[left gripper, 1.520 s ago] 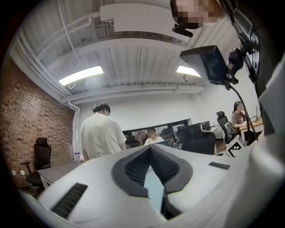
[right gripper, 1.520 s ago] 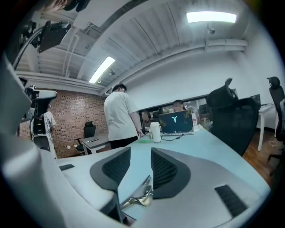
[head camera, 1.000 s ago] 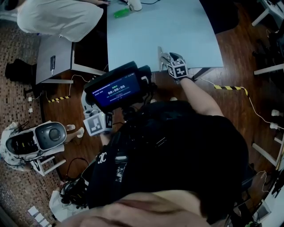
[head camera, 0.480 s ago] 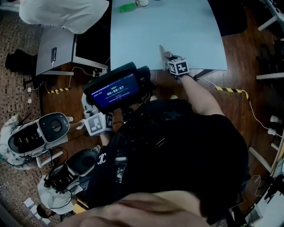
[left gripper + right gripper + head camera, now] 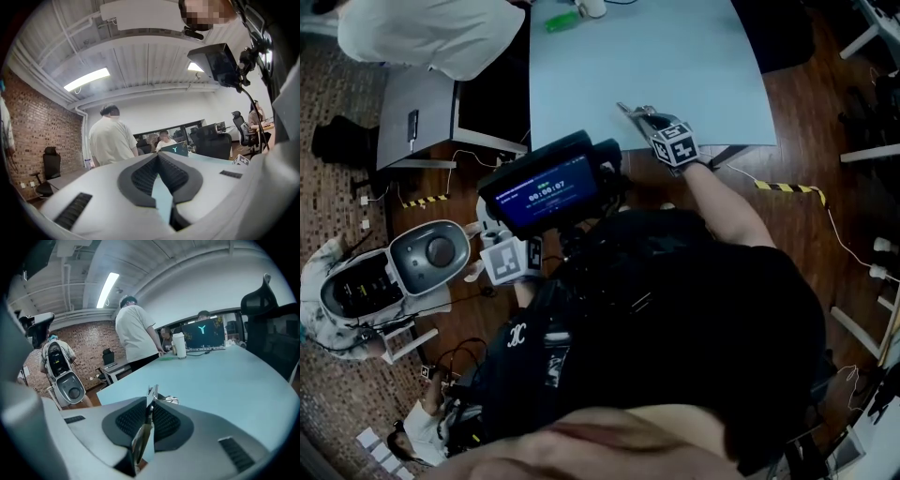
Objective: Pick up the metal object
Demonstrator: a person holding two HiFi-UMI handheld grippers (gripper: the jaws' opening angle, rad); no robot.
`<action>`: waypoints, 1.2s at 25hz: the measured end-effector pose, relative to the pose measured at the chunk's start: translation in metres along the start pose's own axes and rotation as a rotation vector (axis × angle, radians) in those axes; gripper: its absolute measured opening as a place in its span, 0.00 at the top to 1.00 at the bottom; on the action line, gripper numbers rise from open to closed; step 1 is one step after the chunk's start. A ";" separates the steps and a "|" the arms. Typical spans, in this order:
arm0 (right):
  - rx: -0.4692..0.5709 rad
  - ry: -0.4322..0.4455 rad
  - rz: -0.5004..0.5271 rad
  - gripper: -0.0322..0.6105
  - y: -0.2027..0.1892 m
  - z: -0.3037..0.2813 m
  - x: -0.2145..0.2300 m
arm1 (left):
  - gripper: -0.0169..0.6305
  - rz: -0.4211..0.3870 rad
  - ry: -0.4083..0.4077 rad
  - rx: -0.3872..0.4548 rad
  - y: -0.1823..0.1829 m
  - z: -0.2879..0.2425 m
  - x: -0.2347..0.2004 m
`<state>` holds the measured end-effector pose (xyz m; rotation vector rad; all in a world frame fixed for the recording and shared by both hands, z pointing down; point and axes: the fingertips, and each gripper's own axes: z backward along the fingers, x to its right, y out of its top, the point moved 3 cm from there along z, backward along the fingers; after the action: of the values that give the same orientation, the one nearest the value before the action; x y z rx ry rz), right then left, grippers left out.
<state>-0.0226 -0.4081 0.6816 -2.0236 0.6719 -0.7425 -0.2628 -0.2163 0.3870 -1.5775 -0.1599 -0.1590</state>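
Our right gripper (image 5: 151, 402): jaws closing, metal object (image 5: 153, 392) pinched between them.
Our left gripper (image 5: 158, 158): held low beside us, jaws together.
Our right arm (image 5: 722, 202): stretched forward.

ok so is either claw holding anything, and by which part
Right claw, closing, pinches the metal object by its flat sides, near one end; left claw is empty.

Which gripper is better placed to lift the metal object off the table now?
Right. The right gripper is at the table edge, its jaws closing with the metal object between them. The left gripper hangs off the table, beside the body.
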 end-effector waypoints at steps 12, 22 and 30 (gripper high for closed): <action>0.580 -0.150 0.281 0.91 0.167 0.168 -0.016 | 0.96 0.018 -0.046 0.038 0.009 -0.019 0.026; 0.808 -0.337 0.431 0.91 0.214 0.337 -0.034 | 0.96 0.018 -0.072 0.093 0.014 -0.024 0.060; 0.774 -0.436 0.468 0.91 0.172 0.399 -0.085 | 0.96 0.041 -0.161 0.181 0.024 -0.003 0.057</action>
<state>0.1722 -0.2210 0.3309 -1.1877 0.4674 -0.2042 -0.2025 -0.2193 0.3747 -1.4118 -0.2604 0.0143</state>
